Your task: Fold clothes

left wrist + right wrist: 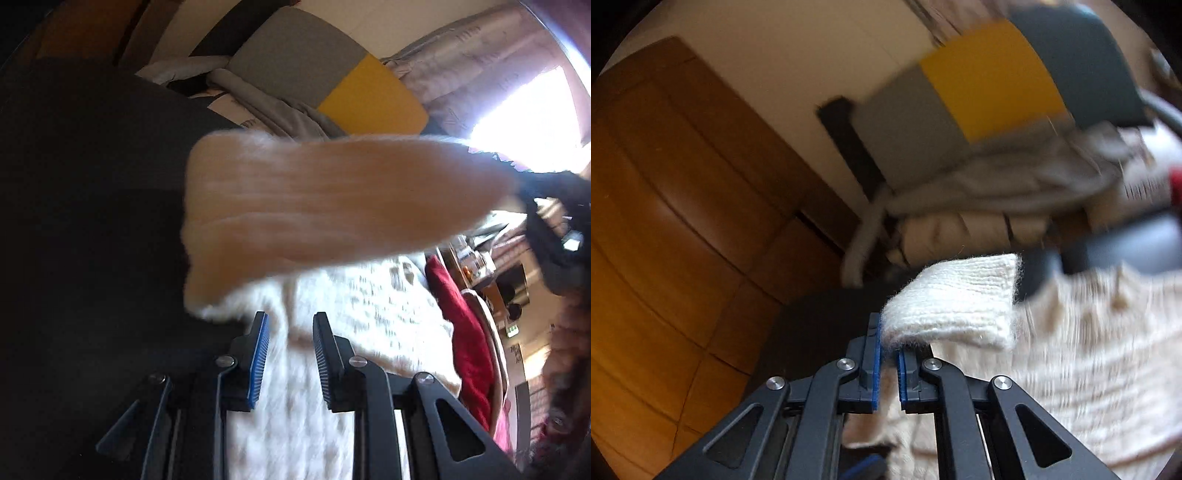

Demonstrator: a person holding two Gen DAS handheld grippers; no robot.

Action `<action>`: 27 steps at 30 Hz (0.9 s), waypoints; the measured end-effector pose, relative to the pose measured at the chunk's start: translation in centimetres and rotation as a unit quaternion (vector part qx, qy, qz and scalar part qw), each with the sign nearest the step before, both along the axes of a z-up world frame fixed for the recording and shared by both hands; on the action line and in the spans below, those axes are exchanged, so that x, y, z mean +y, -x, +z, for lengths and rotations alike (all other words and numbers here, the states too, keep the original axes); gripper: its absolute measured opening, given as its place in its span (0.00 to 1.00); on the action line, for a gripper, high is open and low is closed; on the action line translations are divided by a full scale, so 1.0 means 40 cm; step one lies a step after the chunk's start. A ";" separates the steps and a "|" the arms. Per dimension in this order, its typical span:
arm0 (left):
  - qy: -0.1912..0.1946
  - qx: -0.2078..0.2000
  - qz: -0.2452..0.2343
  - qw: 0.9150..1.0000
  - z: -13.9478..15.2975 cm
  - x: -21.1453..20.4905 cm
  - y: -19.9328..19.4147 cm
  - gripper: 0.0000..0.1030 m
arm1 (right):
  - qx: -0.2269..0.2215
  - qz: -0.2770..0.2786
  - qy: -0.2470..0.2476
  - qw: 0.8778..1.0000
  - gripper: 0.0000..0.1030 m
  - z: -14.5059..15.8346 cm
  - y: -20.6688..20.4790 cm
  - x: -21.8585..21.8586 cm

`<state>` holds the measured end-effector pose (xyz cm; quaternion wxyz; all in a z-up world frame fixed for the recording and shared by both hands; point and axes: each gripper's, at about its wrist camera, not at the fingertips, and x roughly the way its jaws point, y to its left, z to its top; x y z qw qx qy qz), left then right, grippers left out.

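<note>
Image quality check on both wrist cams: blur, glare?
Left wrist view: the lifted sleeve is smeared by motion blur, and the window is blown out. Right wrist view: the cuff in the right gripper is sharp, the sweater body and background streaked.

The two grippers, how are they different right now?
The right gripper is shut on the cuff of the cream sweater, but the left gripper is open and pinches nothing, with knit showing between its fingers. The right one holds its piece lifted, while the left only points at the sweater lying below. Both have black fingers with blue ribbed pads.
</note>
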<state>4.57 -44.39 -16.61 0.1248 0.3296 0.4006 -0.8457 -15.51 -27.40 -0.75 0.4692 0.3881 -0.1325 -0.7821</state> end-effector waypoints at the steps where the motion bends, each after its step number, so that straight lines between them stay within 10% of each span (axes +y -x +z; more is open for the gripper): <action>1: 0.006 -0.010 0.008 1.000 -0.002 -0.006 0.022 0.23 | 0.013 0.000 0.005 1.000 0.07 0.030 0.004 0.009; 8: 0.023 -0.067 0.018 0.997 -0.048 -0.013 0.092 0.23 | 0.038 -0.058 0.003 0.998 0.07 0.040 0.065 0.198; 18: 0.061 -0.079 -0.022 0.995 -0.036 0.048 0.107 0.23 | -0.101 -0.164 -0.082 0.978 0.07 -0.361 0.129 0.506; 22: 0.037 -0.047 -0.028 0.998 -0.012 0.052 0.081 0.23 | -0.152 -0.172 -0.015 0.973 0.14 -0.434 0.126 0.536; 24: 0.028 -0.017 -0.032 0.999 0.006 0.053 0.062 0.23 | -0.182 -0.183 0.034 0.966 0.39 -0.442 0.143 0.552; 27: 0.030 0.010 -0.030 0.999 0.035 0.048 0.053 0.24 | -0.206 -0.203 0.088 0.953 0.47 -0.444 0.161 0.580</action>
